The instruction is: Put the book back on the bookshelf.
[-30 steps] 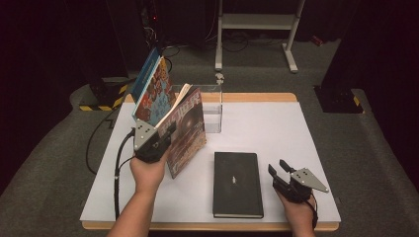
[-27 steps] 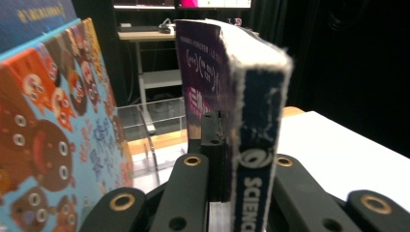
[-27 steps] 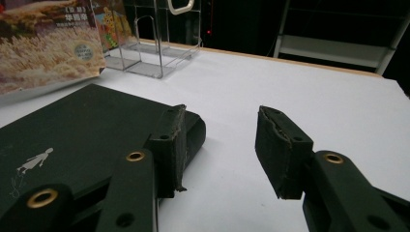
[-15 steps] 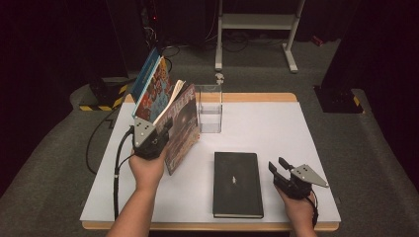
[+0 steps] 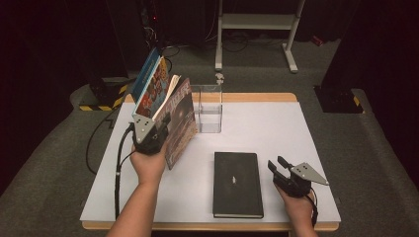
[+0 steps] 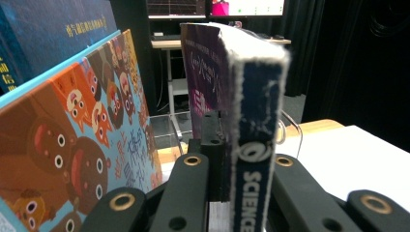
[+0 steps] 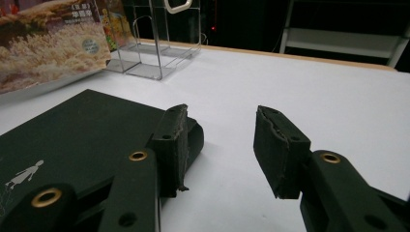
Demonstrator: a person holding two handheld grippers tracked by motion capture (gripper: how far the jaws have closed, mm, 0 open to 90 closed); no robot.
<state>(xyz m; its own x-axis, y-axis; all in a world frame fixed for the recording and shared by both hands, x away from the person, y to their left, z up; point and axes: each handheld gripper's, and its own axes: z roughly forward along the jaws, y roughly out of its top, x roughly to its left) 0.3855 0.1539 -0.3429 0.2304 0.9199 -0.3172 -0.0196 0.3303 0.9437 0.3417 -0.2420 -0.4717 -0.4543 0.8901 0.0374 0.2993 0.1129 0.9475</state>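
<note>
Slippage risk: left gripper [image 5: 159, 129] clamps the purple book [image 5: 179, 121] by one edge, tilted above the bench [image 5: 276, 118]. Book may pivot against the orange book [image 5: 154, 91]. Right gripper [image 5: 277, 166] rests released beside the black notebook [image 5: 237, 183].

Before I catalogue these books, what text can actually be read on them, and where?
"SCIENCE": white letters on the blue spine of the held book, running into the left claw.
Yellow characters on the dark blue book: too small to read.
Print on the coral cover: blurred.
Black book: a small pale figure, no words.
</note>
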